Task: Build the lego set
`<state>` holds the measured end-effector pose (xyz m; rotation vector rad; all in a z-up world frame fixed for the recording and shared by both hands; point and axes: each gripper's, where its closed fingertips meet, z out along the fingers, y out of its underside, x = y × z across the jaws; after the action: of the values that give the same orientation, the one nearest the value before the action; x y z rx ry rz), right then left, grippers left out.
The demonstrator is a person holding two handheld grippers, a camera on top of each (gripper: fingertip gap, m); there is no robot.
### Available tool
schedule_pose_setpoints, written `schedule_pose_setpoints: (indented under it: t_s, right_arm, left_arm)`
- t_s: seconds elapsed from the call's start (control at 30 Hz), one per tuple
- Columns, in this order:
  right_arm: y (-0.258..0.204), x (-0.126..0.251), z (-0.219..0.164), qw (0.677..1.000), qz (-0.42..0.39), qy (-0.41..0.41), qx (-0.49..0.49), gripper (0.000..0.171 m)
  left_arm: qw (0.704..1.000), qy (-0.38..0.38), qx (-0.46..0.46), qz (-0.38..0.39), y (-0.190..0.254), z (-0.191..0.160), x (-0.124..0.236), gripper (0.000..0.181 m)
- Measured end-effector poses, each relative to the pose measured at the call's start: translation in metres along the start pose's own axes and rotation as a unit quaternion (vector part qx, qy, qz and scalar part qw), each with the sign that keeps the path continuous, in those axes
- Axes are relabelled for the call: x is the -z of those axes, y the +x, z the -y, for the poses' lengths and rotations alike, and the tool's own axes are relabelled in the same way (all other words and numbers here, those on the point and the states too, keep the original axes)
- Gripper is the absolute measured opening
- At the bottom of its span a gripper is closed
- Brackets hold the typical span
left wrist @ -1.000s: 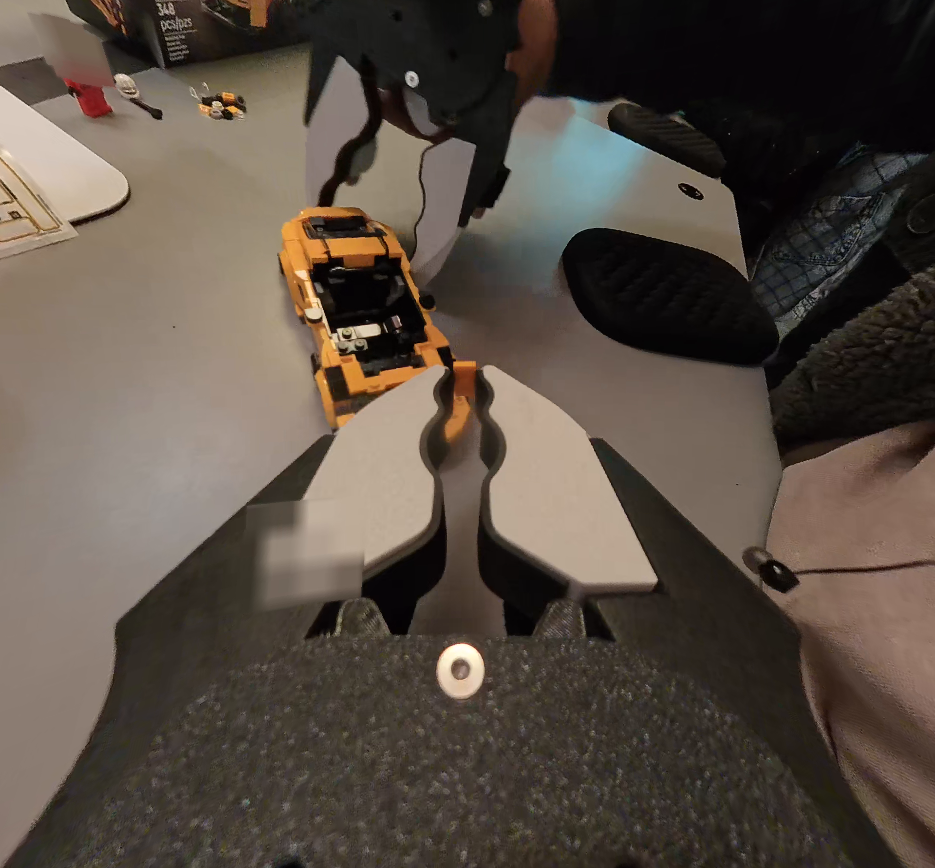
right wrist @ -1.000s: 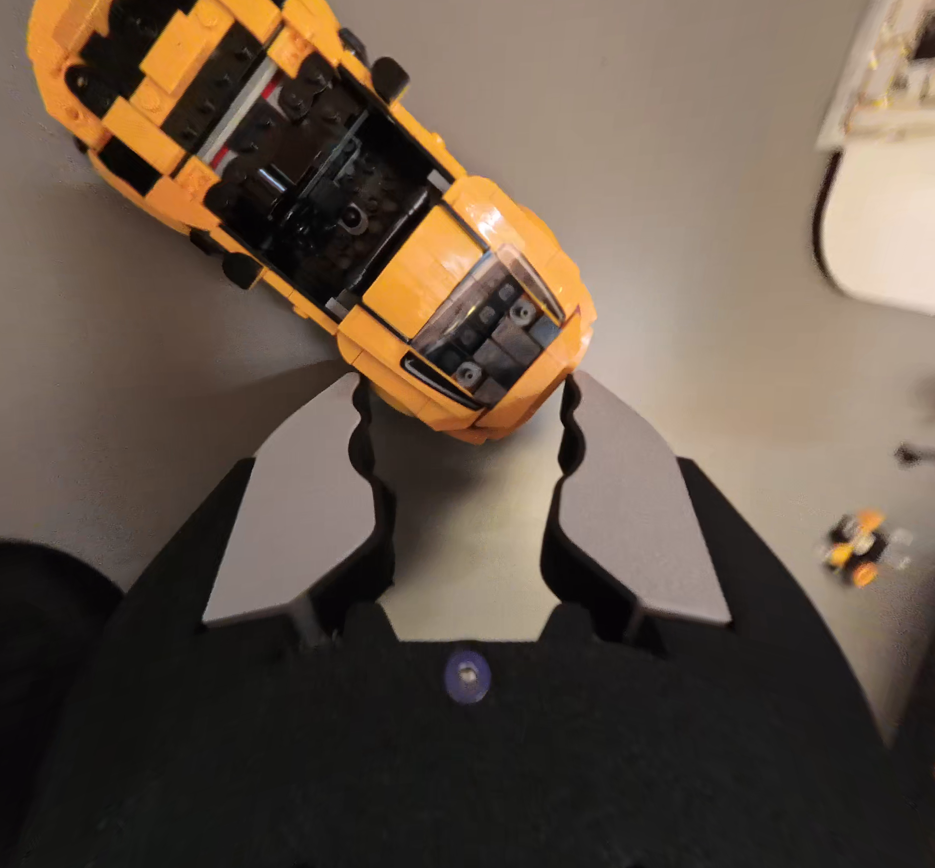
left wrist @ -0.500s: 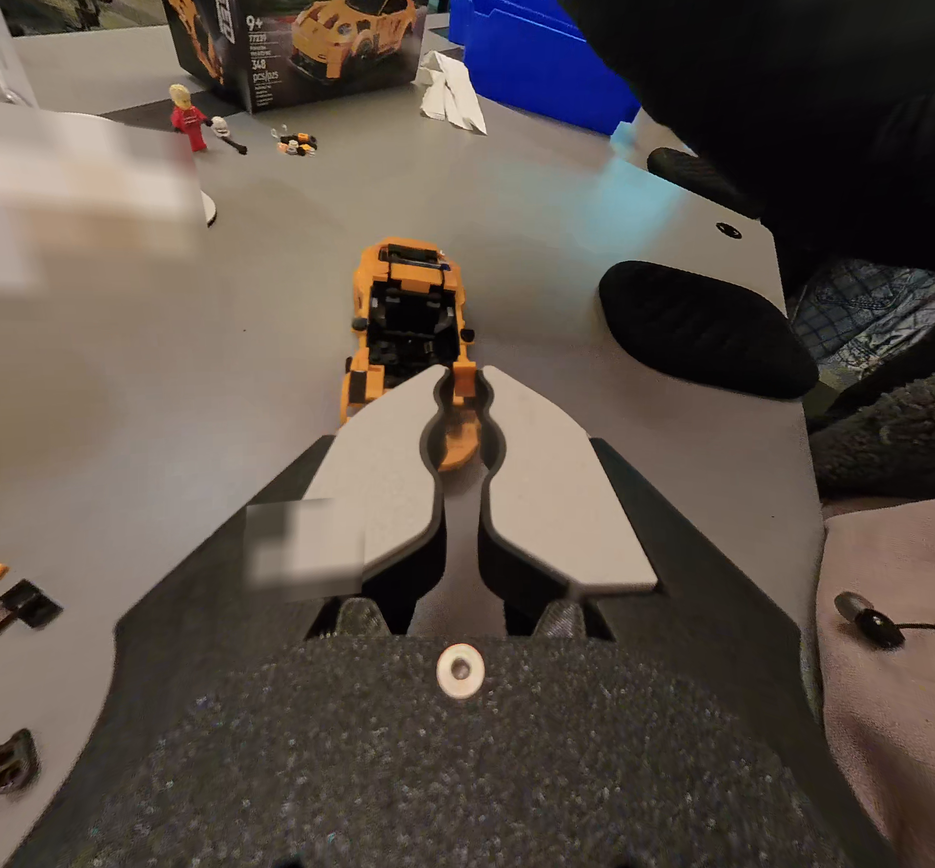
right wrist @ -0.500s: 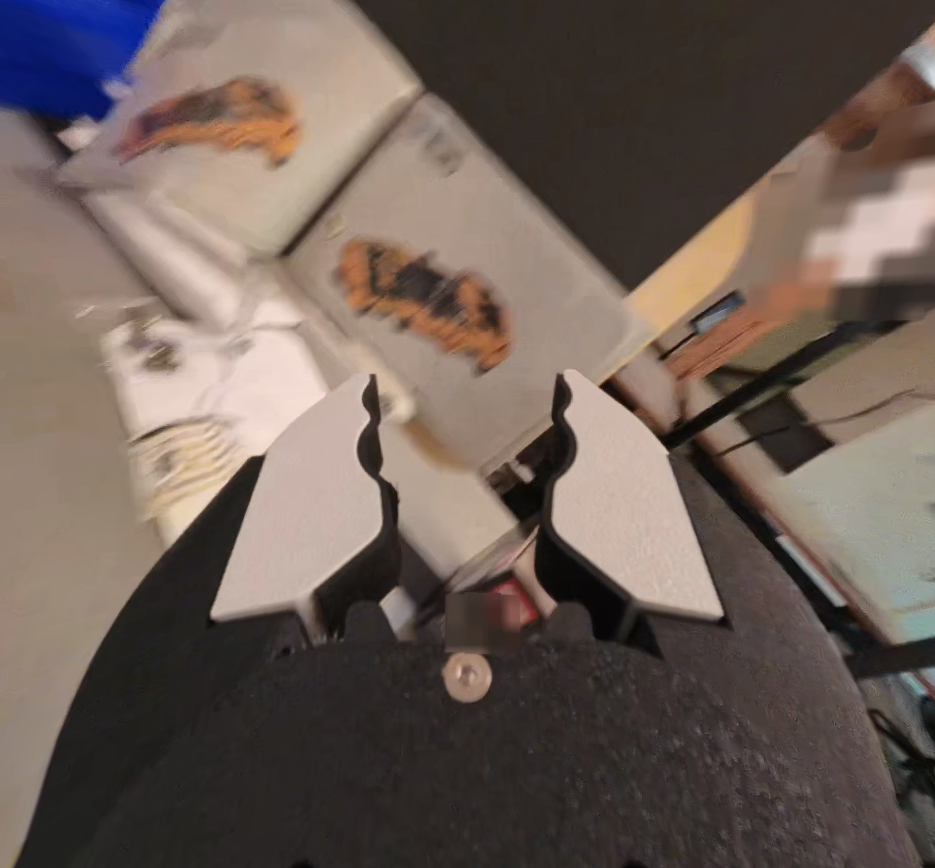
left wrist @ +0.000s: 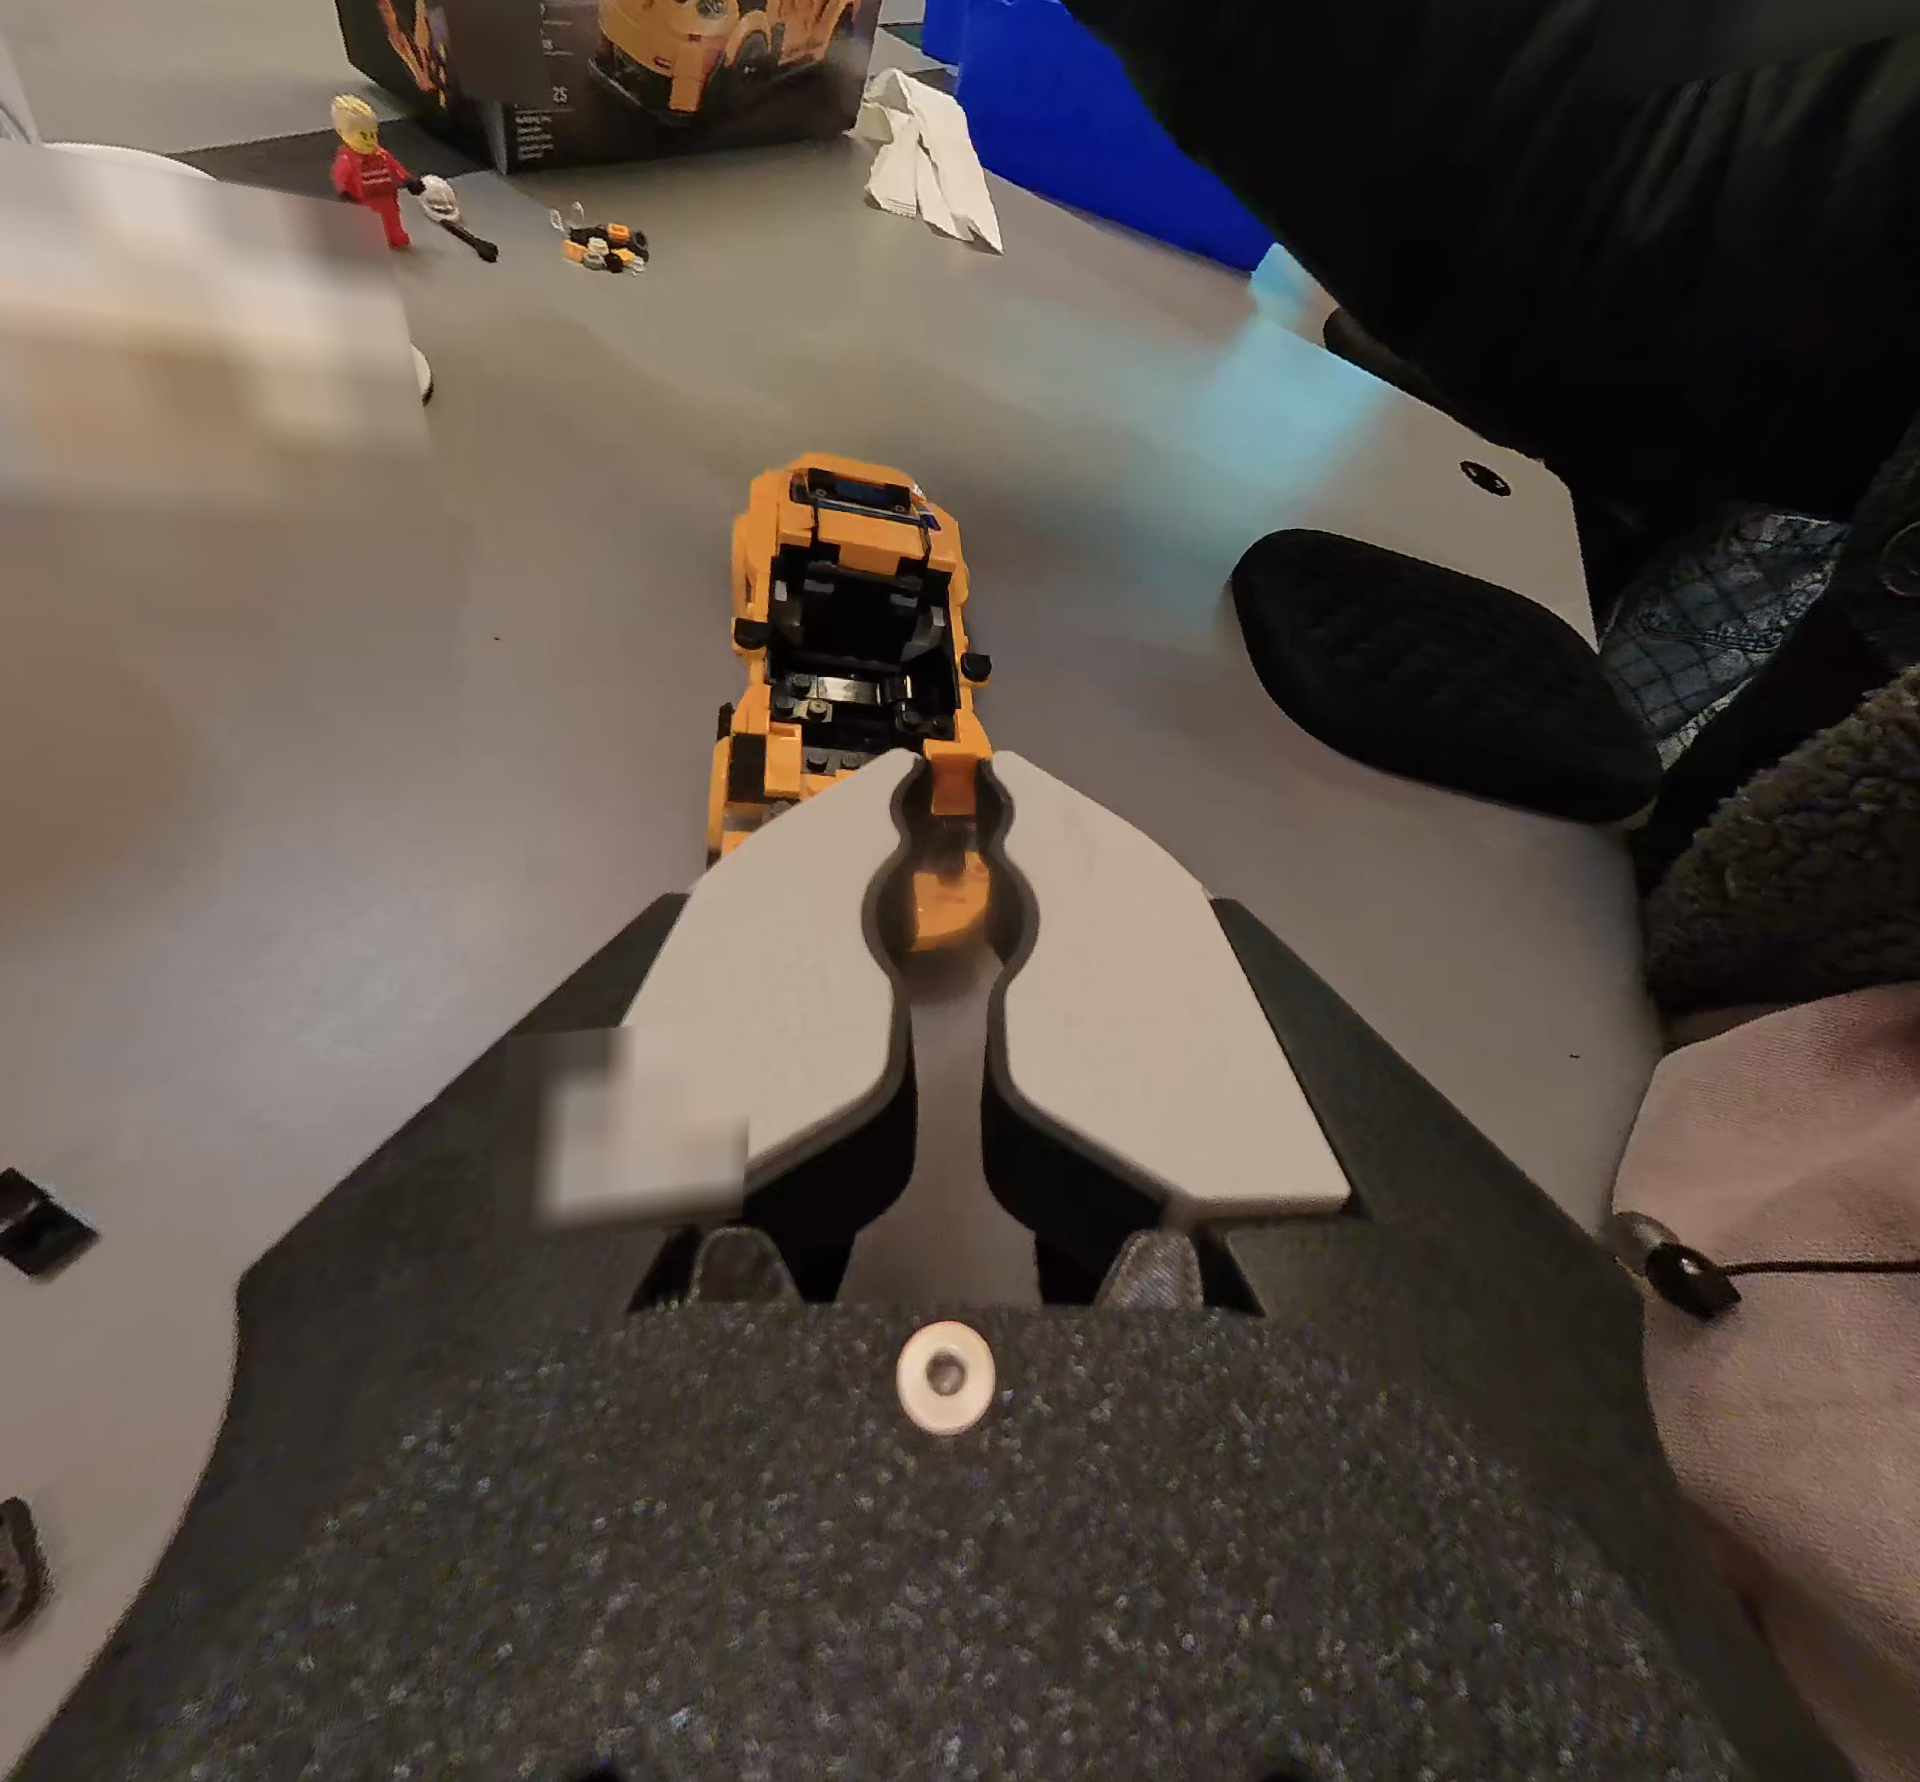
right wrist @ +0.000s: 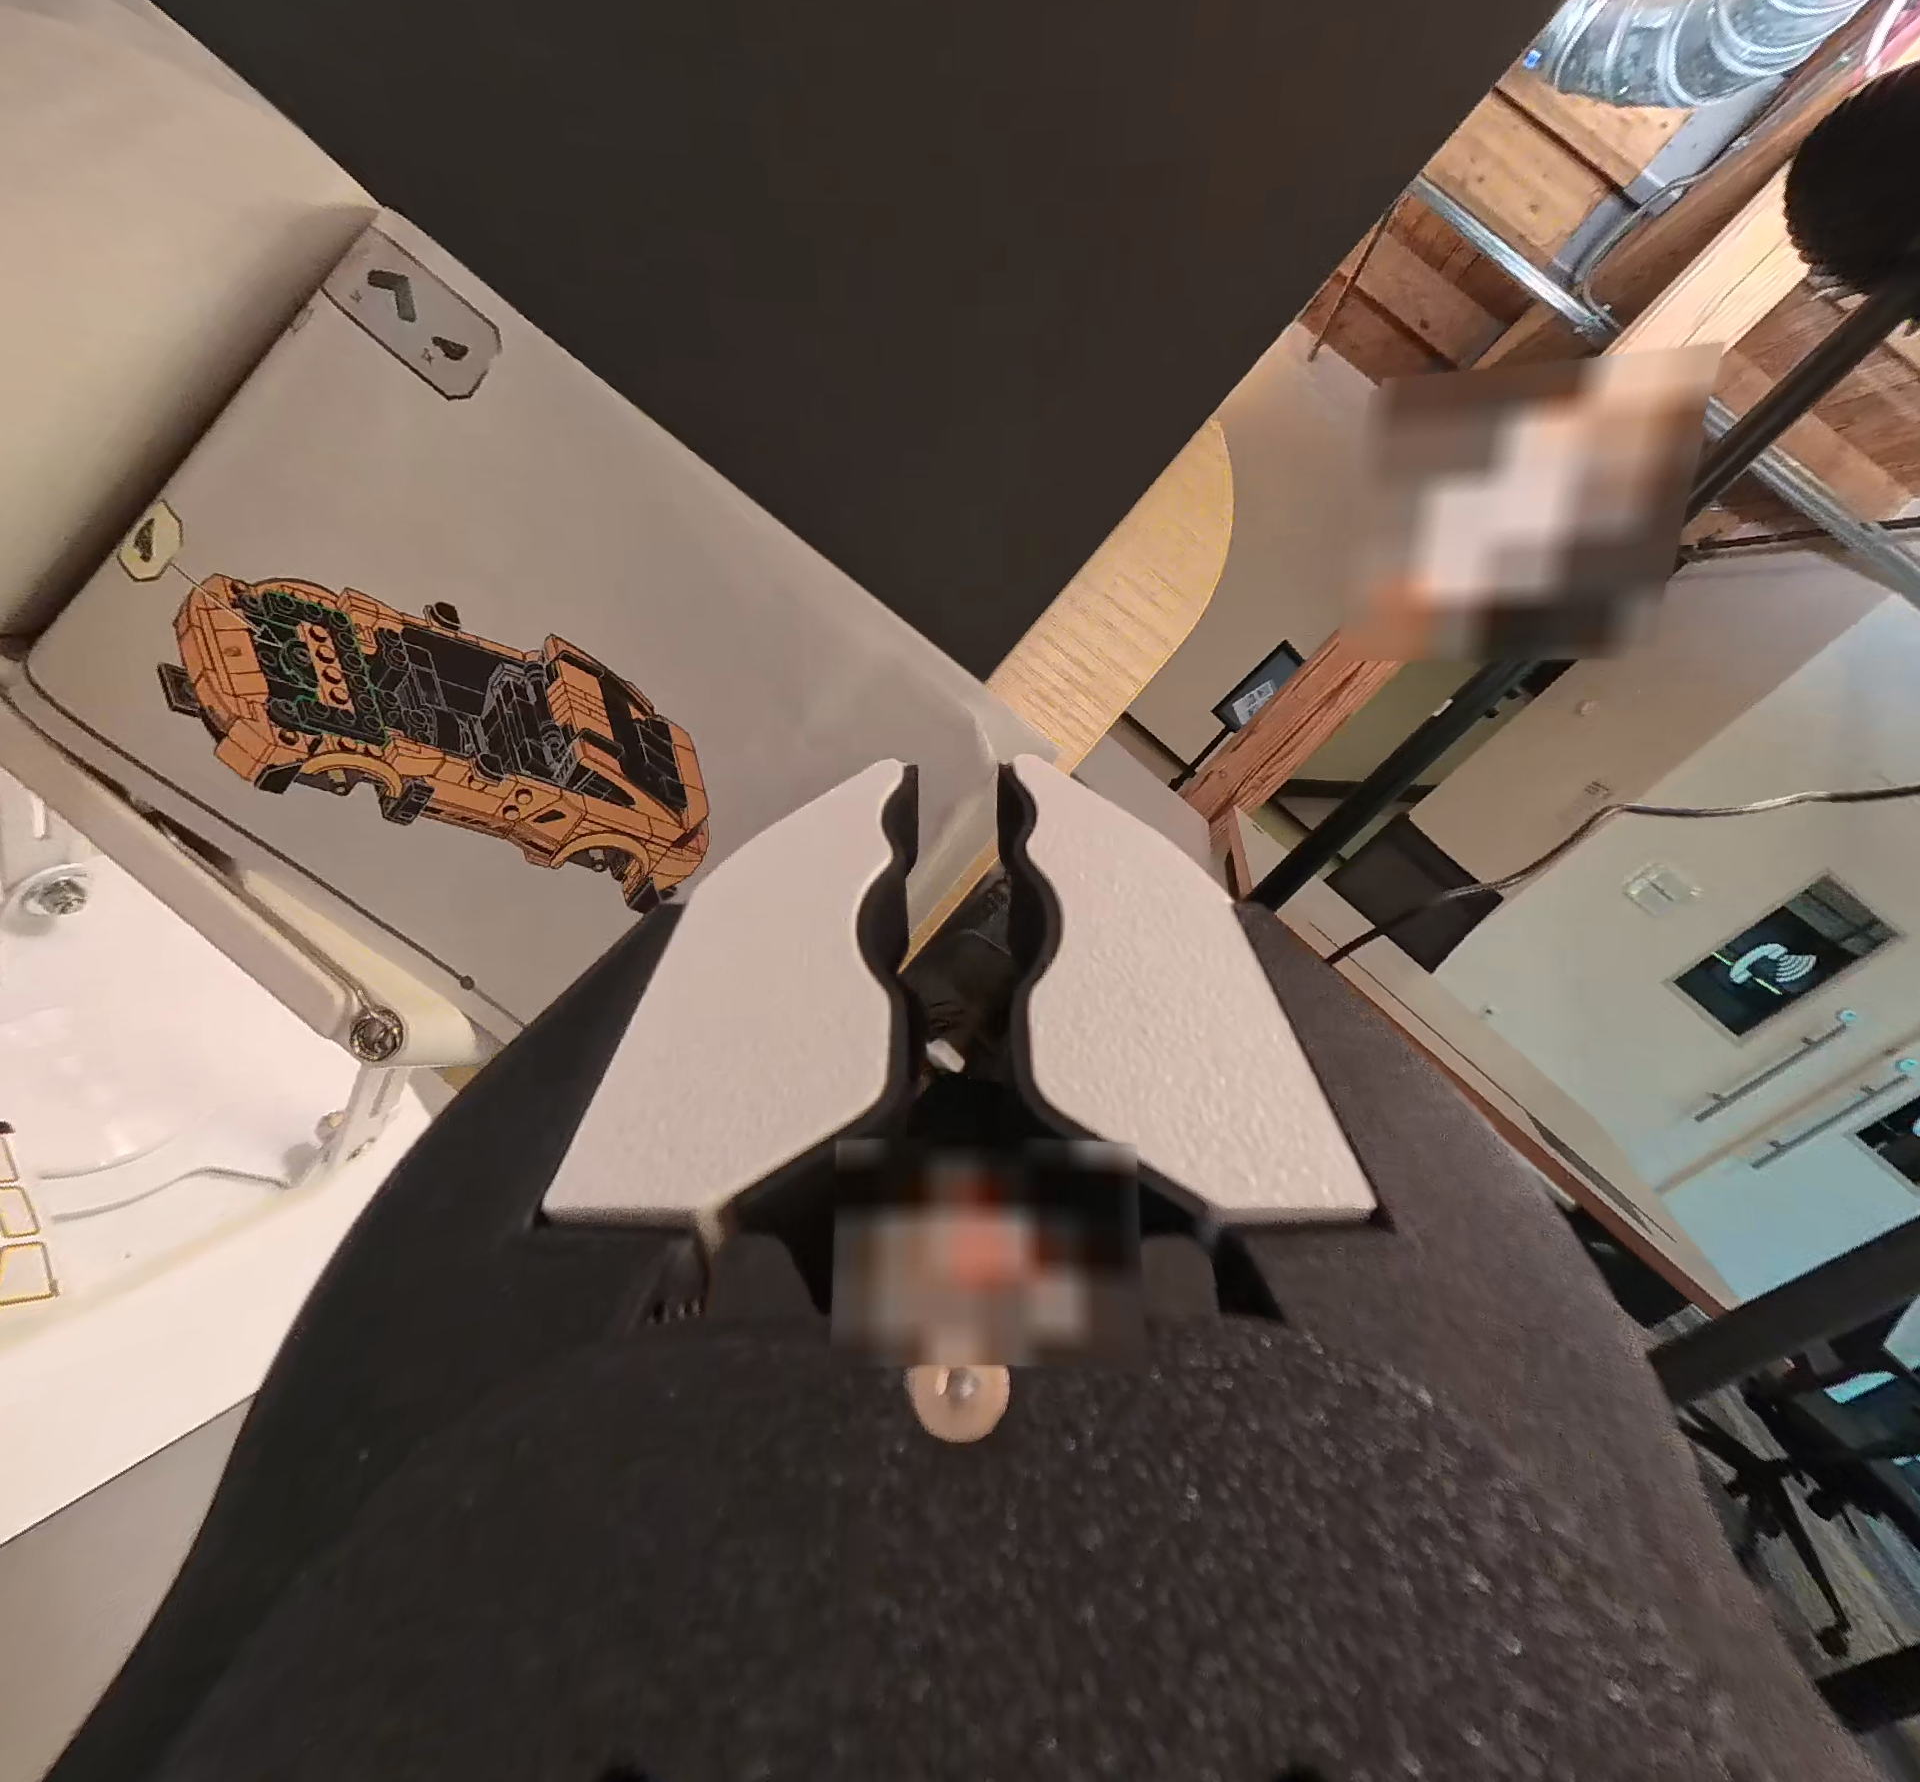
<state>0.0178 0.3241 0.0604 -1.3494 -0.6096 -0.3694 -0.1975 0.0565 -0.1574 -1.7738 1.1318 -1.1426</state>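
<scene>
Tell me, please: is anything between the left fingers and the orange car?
Nothing visible is. The left gripper is shut on the near end of the orange car, which sits on the grey table.

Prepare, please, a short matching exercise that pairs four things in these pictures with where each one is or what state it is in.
Things:
1. orange lego car
2. red minifigure
3. left hand-held gripper
4. instruction page

Places or states:
A. standing beside the set's box
B. shown in the right wrist view
C. shut on the car's near end
D. on the grey table, roof missing

Pairs: 1-D, 2-A, 3-C, 4-B
</scene>
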Motion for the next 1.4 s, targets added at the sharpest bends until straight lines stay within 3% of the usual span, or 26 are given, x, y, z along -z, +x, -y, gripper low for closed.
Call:
schedule_pose_setpoints:
  t_s: [0.23,0.93,1.4]
  right_arm:
    - [0.001,0.004,0.002,1.0,-0.023,0.01,-0.002,0.015]
    - [0.003,-0.012,-0.005,0.997,0.017,-0.004,-0.074,0.007]
    - [0.002,-0.02,-0.01,0.989,0.051,-0.006,-0.139,0.016]
  left_arm:
    - [1.0,0.002,0.0,-0.002,0.001,0.001,0.001,0.007]
    - [1.0,-0.002,0.001,-0.011,0.003,-0.001,0.0,0.007]
    - [1.0,-0.003,0.002,-0.015,0.004,-0.001,-0.001,0.007]
